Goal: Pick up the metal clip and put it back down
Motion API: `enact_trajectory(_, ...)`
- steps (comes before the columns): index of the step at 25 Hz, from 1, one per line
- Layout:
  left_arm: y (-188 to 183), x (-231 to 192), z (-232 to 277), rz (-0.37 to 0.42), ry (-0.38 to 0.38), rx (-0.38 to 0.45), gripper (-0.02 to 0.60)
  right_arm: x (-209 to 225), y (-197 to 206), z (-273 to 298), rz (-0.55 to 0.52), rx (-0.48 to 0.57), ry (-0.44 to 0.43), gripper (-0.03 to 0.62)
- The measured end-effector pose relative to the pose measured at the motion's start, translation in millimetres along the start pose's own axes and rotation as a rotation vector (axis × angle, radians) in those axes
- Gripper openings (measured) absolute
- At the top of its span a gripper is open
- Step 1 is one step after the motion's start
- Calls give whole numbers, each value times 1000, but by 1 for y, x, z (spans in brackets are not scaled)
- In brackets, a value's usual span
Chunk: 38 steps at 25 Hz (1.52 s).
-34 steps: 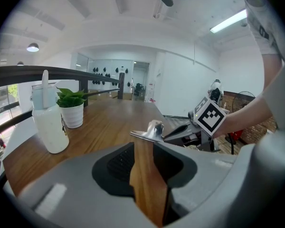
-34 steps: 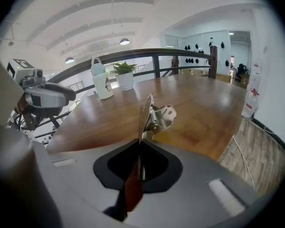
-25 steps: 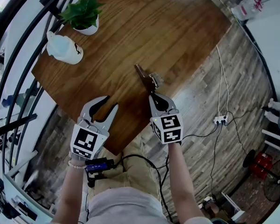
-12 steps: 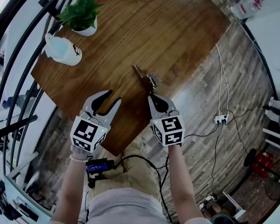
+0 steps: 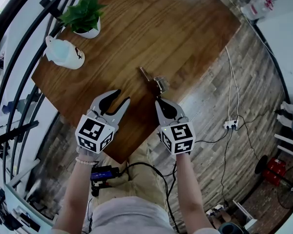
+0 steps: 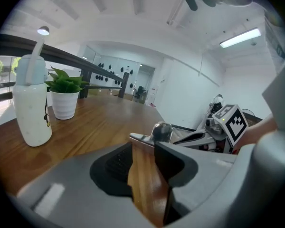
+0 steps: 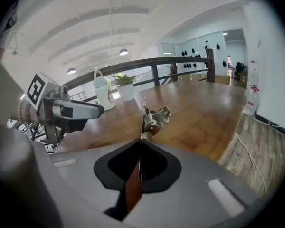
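Grips the metal clip [image 5: 156, 82] with the right hand-held gripper [image 5: 159, 100], jaws pressed almost together on one thin flat handle, the rest of the clip sticking out past the tips. Holds it over the wooden table [image 5: 185, 28], close to the near edge; cannot tell whether it touches the wood. Carries nothing in the left hand-held gripper [image 5: 122, 96]: jaws partly apart, only bare table between, near the right one and short of the clip. Across the table by the railing: a potted plant [image 5: 84, 14] and a white bottle [image 5: 63, 52], close together.
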<state>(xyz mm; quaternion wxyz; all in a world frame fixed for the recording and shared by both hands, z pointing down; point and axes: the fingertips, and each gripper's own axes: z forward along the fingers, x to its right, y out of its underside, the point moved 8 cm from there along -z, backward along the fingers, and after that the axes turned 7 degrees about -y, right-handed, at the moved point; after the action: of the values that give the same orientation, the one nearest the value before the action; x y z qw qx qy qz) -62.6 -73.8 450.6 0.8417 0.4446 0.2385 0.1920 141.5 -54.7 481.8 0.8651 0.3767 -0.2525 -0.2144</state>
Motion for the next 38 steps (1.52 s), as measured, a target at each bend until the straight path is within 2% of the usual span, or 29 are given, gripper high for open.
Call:
enact_trajectory(3, -1, -2, 6, -44, 16, 11, 137, 0, -3, -2, -2, 14, -6, 29)
enact_trajectory(6, -4, -2, 12, -90, 67, 33, 154, -1, -7, -6, -7, 30, -13, 29)
enact_trajectory(10, -8, -6, 22, -227, 134, 89, 161, -3, -9, -9, -19, 48, -25, 29)
enact_trajectory(13, -9, -12, 31, -309, 143, 106, 163, -4, -11, -12, -20, 58, -32, 29)
enact_trajectory(15, -8, -14, 36, -306, 137, 100, 164, -6, -12, -14, -26, 65, -38, 29)
enact_trajectory(16, -9, -15, 37, -280, 133, 91, 170, -7, -13, -15, -31, 67, -42, 29)
enact_trajectory(18, -11, -14, 40, -171, 123, 60, 183, -9, -16, -17, -46, 69, -49, 29)
enact_trajectory(23, -27, -6, 41, 242, 108, -3, 215, -12, -21, -22, -83, 60, -62, 29)
enact_trajectory(29, -47, 8, 45, 665, 137, -50, 221, -14, -21, -23, -111, 45, -79, 29)
enact_trajectory(34, -46, 17, 51, 923, 194, -123, 221, -18, -19, -24, -123, 33, -92, 29)
enact_trajectory(38, -36, 26, 54, 1075, 245, -179, 221, -20, -19, -25, -138, 24, -103, 29)
